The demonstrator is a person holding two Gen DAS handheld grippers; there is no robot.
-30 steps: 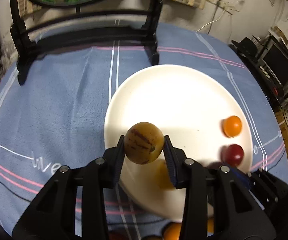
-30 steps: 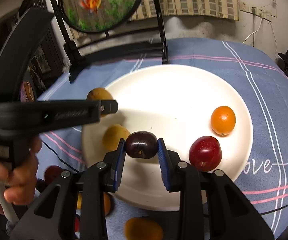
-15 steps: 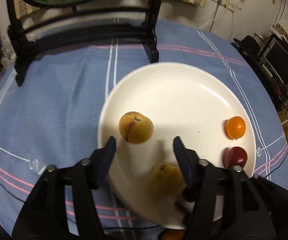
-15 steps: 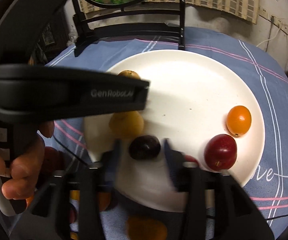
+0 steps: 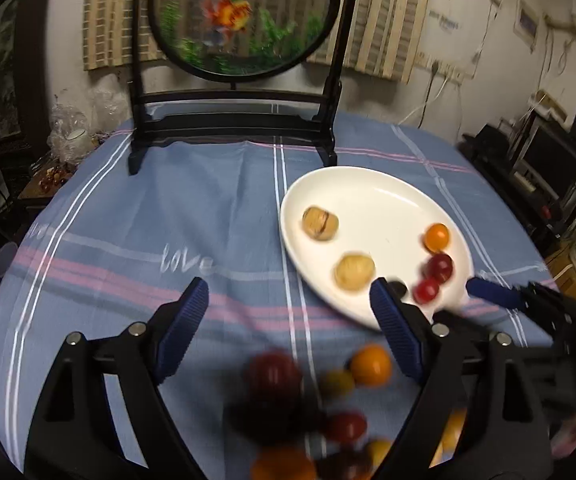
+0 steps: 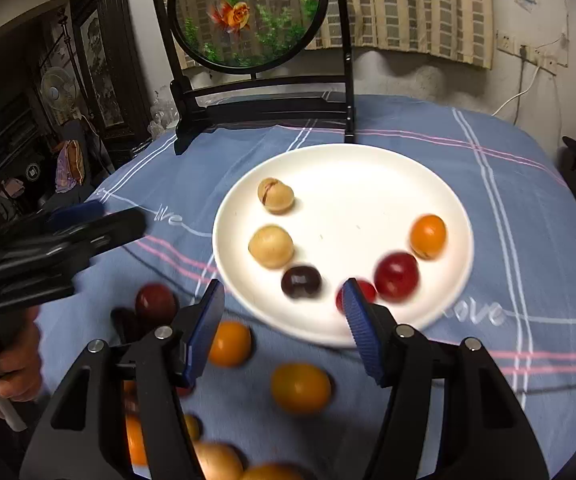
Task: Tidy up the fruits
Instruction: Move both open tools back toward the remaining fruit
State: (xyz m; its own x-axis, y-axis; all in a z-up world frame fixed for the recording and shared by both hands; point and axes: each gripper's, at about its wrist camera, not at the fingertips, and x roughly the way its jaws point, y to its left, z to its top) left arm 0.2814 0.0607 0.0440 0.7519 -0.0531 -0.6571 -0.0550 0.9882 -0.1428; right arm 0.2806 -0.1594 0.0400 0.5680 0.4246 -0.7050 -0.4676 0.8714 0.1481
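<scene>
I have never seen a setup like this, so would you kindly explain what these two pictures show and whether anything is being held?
There is no robot: a person holds hand-operated tongs in each hand, each with a camera looking along its two fingers. One picture is from the left tongs, the other from the right tongs, where the left ones and the hand gripping them also appear. On the blue cloth sits a white plate with six fruits: two tan, one orange, two red, one dark. More fruit lies loose on the cloth. Both tongs have just opened, the left further still, and hold nothing.
</scene>
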